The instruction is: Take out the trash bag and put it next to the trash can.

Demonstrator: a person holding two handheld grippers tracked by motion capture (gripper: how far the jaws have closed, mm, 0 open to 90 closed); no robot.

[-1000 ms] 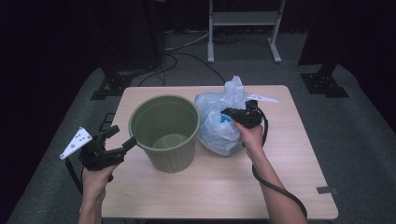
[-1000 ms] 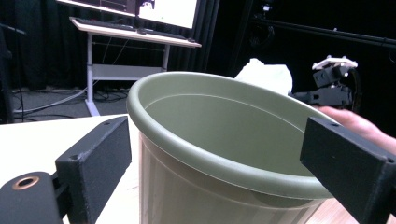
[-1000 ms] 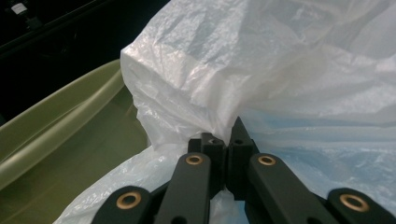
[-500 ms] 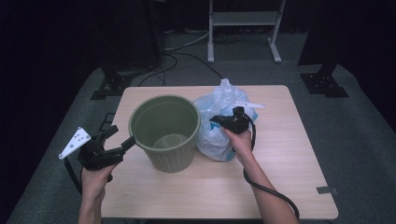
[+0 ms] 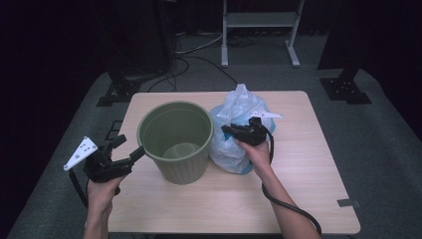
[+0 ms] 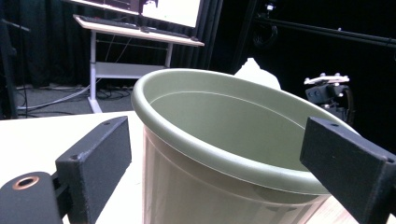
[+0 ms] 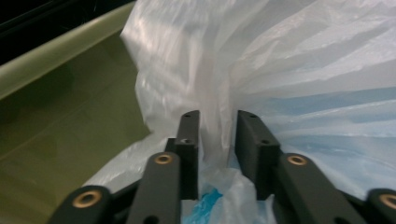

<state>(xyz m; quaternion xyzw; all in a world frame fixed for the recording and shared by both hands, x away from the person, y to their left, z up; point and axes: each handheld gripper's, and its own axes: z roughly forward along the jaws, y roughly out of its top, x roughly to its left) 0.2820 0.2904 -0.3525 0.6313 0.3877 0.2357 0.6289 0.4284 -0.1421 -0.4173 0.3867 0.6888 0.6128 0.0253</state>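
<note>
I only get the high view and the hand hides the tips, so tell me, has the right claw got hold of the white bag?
Observer: No. The right gripper view shows the right claw open. Its jaws have just been opening, and a fold of the white bag stands loose between them.
Operator: And the left claw, is it clamped on anything?
Observer: No. In the left gripper view the left claw is wide open, pointing at the green bin.

Bright lit table (image 5: 298, 199), dark surroundings, soft shadows, blurred plastic close up
</note>
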